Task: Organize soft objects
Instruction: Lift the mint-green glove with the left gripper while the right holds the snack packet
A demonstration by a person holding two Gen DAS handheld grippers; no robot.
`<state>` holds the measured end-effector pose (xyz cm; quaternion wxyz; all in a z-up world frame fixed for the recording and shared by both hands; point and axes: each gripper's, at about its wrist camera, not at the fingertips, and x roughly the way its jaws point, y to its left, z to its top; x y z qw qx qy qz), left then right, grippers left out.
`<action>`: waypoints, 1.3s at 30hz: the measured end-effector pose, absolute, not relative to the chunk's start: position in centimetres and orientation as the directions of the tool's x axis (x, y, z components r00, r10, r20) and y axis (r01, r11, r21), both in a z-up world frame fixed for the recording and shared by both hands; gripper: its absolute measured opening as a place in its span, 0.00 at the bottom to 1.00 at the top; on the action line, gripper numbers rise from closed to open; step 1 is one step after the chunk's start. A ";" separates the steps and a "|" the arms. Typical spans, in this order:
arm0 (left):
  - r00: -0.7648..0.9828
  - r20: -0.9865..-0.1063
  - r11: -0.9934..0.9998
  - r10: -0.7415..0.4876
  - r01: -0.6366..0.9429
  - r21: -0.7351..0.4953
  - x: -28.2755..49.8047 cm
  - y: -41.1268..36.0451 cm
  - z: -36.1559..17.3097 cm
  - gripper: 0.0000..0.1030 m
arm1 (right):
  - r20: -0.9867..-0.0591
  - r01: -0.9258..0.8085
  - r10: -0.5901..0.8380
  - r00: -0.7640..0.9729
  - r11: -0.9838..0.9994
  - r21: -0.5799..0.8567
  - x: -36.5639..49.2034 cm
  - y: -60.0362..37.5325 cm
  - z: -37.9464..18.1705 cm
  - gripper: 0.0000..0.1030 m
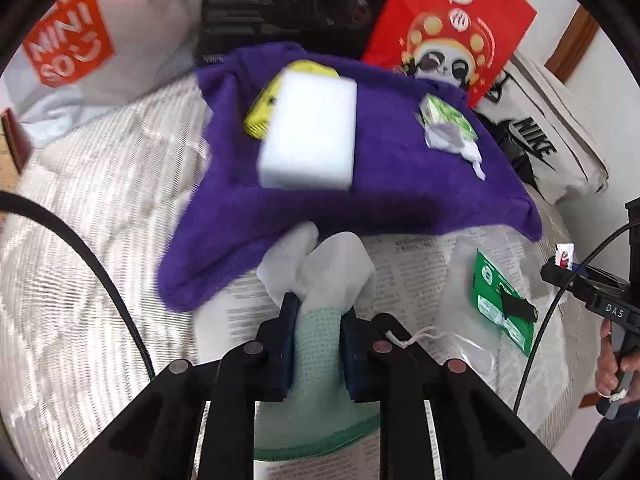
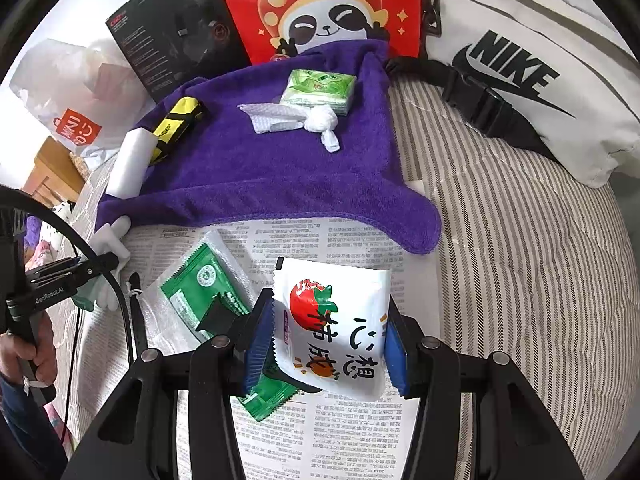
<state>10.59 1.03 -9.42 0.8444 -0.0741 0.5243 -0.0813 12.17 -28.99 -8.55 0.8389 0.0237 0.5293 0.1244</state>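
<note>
A purple towel (image 1: 400, 184) (image 2: 256, 168) lies on the bed. On it are a white sponge block (image 1: 310, 136) (image 2: 130, 164), a yellow-black object (image 1: 264, 108) (image 2: 176, 124), a green tissue pack (image 1: 448, 116) (image 2: 318, 90) and a knotted white cloth (image 2: 304, 122). My left gripper (image 1: 318, 308) is shut on a white and pale green glove (image 1: 324, 276), just in front of the towel's near edge. My right gripper (image 2: 328, 328) is shut on a white tomato-print packet (image 2: 332, 328), above the newspaper (image 2: 280, 240).
A green sachet (image 1: 502, 296) (image 2: 204, 300) lies on the newspaper under clear plastic. Behind the towel stand a red panda bag (image 2: 320, 4) and a black box (image 2: 176, 28). A white Nike bag (image 2: 520, 72) lies right, a Miniso bag (image 1: 68, 44) left.
</note>
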 end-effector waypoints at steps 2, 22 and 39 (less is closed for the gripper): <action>0.436 -0.872 0.974 -0.221 0.055 -0.220 10.3 1.3 -9.1 0.18 | -0.880 -0.191 0.233 0.414 0.967 0.167 12.0 -28.8 -8.3 0.48; 0.505 -0.825 0.967 -0.255 0.116 -0.228 10.5 0.5 -3.1 0.18 | -0.851 -0.253 0.264 0.454 0.954 0.161 13.1 -27.6 -5.1 0.48; 0.522 -0.815 0.968 -0.250 0.150 -0.201 14.7 -1.2 -1.9 0.18 | -0.836 -0.259 0.268 0.479 0.953 0.157 17.5 -27.1 -3.9 0.48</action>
